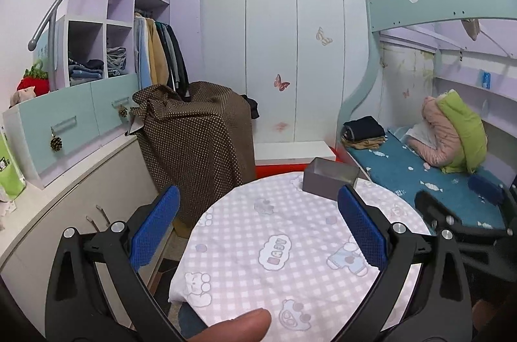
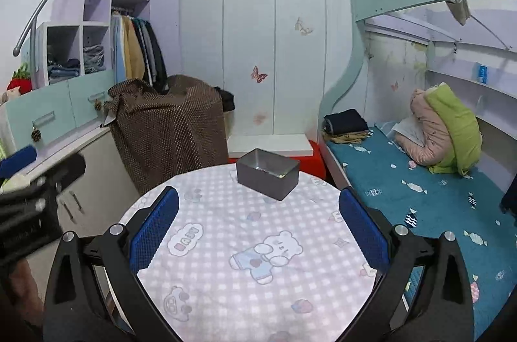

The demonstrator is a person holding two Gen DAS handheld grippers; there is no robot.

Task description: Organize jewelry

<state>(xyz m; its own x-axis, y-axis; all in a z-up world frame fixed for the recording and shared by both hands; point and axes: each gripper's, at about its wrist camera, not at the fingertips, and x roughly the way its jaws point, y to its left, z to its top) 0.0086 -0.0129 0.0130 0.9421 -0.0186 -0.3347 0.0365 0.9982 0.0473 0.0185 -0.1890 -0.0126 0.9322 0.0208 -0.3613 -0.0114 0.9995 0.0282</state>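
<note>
Both hand-held grippers are hovering over a round counter [image 2: 245,245] w/ a pink-and-white checked cloth (cartoon bears and a "BABY" cloud printed on it). The left hand-held gripper [image 1: 258,229] is sitting w/ its blue-padded fingers [image 1: 155,225] spread wide, nothing btwn them. The right hand-held gripper [image 2: 258,229] is likewise gaping wide, its blue pads [image 2: 363,229] holding nothing.

The task's thing, a small gray metal box [image 2: 267,173], is standing open-topped at the far edge of the counter, well apart from both sets of fingertips. In the right wrist view it's lying straight ahead, roughly centered btwn the pads; in the left wrist view the same box [image 1: 330,177] is showing just above the right-side pad. Something small and pale is glinting on the box floor, too small to tell what it is.

A fingertip [image 1: 239,324] of the person is poking in at the bottom of the left wrist view. The right gripper's black frame is showing at the right edge of that view, and the left one's at the left edge of the other view.

Beyond the counter: a brown dotted cloth [image 2: 168,128] is draping over something bulky, a bunk bed [image 2: 420,190] w/ a teal mattress is running along the right, folded clothes [image 2: 347,125] are resting on it, and a white wardrobe [image 2: 252,44] w/ butterfly stickers is filling the back wall.
</note>
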